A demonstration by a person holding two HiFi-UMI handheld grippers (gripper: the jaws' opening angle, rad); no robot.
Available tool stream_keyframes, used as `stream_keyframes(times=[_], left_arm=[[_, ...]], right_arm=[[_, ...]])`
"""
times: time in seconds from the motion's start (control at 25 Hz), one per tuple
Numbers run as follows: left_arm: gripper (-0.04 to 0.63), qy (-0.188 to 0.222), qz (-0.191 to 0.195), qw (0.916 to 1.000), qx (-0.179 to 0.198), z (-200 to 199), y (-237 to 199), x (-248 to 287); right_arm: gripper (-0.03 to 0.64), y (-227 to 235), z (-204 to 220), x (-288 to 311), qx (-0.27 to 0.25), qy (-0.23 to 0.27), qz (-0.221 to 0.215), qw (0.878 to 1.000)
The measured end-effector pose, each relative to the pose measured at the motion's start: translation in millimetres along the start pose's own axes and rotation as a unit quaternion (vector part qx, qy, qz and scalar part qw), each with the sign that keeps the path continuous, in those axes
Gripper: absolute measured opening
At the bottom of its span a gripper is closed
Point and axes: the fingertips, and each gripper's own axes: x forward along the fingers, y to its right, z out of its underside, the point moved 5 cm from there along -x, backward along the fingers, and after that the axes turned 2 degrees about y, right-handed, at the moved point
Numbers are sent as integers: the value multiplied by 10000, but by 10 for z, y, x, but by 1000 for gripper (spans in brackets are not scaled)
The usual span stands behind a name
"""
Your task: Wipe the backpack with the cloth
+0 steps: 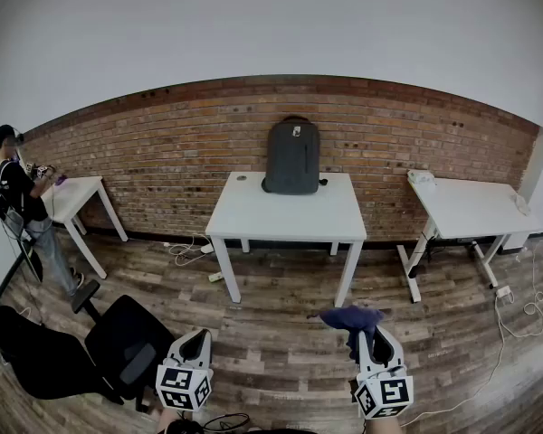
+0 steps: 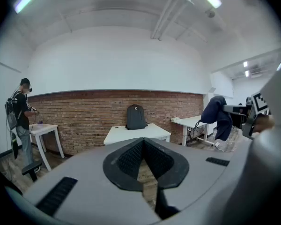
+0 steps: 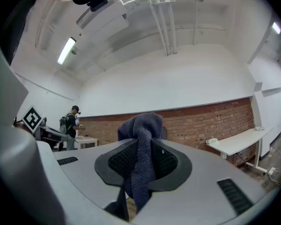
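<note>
Right tongs (image 1: pixel 357 331) are clenching the bluish cloth (image 1: pixel 347 317), left tongs (image 1: pixel 199 337) are riding closed and empty, backpack (image 1: pixel 292 156) is standing well off on the desk (image 1: pixel 285 213) against the brick wall (image 1: pixel 163 143), so probably walking up first, keeping cloth bunched forward.

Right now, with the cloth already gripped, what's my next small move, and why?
Probably walk forward toward the white table. The backpack stands upright at its back edge against the brick wall, well out of reach across open floor, and the right gripper is shut on the cloth, so it is ready to wipe.
</note>
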Motion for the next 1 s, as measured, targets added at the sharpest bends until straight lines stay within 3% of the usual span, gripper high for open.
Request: stream_keyframes(times=[0.48,1.0], left_arm=[[-3,-22,36,10000,47,-10,516,-32],[-3,45,-100,9999,97,17,553,9]], right_arm=[[75,459,-48,-225,91,54,-10,9999],[75,636,113,-167,80,60,-3,9999]])
